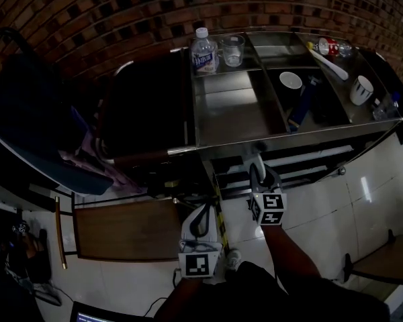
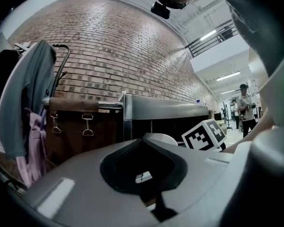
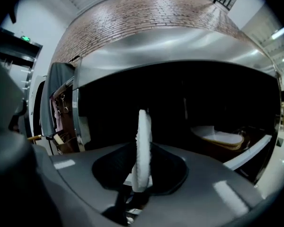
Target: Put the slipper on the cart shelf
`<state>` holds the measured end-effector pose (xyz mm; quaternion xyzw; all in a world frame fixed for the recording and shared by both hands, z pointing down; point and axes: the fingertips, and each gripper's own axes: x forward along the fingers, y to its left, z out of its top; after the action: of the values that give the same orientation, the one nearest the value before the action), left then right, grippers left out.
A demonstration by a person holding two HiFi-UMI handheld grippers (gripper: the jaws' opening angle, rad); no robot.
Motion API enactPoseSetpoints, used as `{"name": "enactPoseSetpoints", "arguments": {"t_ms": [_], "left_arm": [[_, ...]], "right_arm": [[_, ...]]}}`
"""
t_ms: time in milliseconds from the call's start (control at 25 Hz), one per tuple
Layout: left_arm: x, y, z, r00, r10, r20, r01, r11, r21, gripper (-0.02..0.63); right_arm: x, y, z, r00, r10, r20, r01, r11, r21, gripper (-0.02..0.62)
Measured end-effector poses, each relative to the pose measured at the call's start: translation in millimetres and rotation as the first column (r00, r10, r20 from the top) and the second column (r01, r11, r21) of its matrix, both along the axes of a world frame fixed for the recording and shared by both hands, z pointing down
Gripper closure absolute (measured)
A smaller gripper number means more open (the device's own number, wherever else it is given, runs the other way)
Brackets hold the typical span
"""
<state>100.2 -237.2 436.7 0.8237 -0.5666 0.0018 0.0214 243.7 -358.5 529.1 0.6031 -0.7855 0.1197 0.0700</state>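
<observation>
Nearest to us were the two grippers we held out in front of the cart (image 1: 232, 116). Our left gripper (image 1: 205, 208) hung back, pointing level, its jaws pressed together with nothing between them. Our right gripper (image 1: 257, 168) reached ahead, just below the cart's steel top, and pinched the white slipper (image 3: 142, 145), which stood edge-on and upright between its jaws. We saw that slipper in the air before the dark opening under the top, not resting on any shelf. Deeper inside, to the right, another pale slipper (image 3: 218, 137) lay flat on a lower shelf. On the top tray stood a water bottle (image 1: 203, 51) with a glass (image 1: 232, 49) just beside it, and further right a white mug (image 1: 290, 80) and a white spoon (image 1: 330, 65). Clothes (image 1: 27, 123) hung left of the cart, before the brick wall (image 1: 121, 12).
</observation>
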Motion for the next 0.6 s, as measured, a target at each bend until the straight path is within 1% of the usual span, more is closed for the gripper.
{"name": "enactPoseSetpoints", "arguments": {"t_ms": [160, 360, 440, 600], "left_arm": [[1.5, 0.4, -0.1, 1.000, 0.001, -0.001, -0.001, 1.000, 0.009, 0.589], [0.4, 8.1, 4.2, 1.000, 0.008, 0.007, -0.008, 1.000, 0.004, 0.589], [-0.8, 9.7, 4.7, 1.000, 0.005, 0.005, -0.005, 1.000, 0.003, 0.589], [-3.1, 14.5, 9.2, 1.000, 0.008, 0.021, -0.008, 1.000, 0.013, 0.589]], "right_arm": [[0.5, -16.2, 11.3, 0.993, 0.034, 0.112, -0.026, 0.997, -0.074, 0.526], [-1.5, -30.5, 31.2, 0.966, 0.113, 0.232, -0.075, 0.983, -0.166, 0.526], [-1.4, -36.5, 40.2, 0.954, 0.140, 0.266, -0.091, 0.978, -0.190, 0.526], [-1.8, -45.1, 57.2, 0.943, 0.164, 0.288, -0.108, 0.974, -0.199, 0.526]]}}
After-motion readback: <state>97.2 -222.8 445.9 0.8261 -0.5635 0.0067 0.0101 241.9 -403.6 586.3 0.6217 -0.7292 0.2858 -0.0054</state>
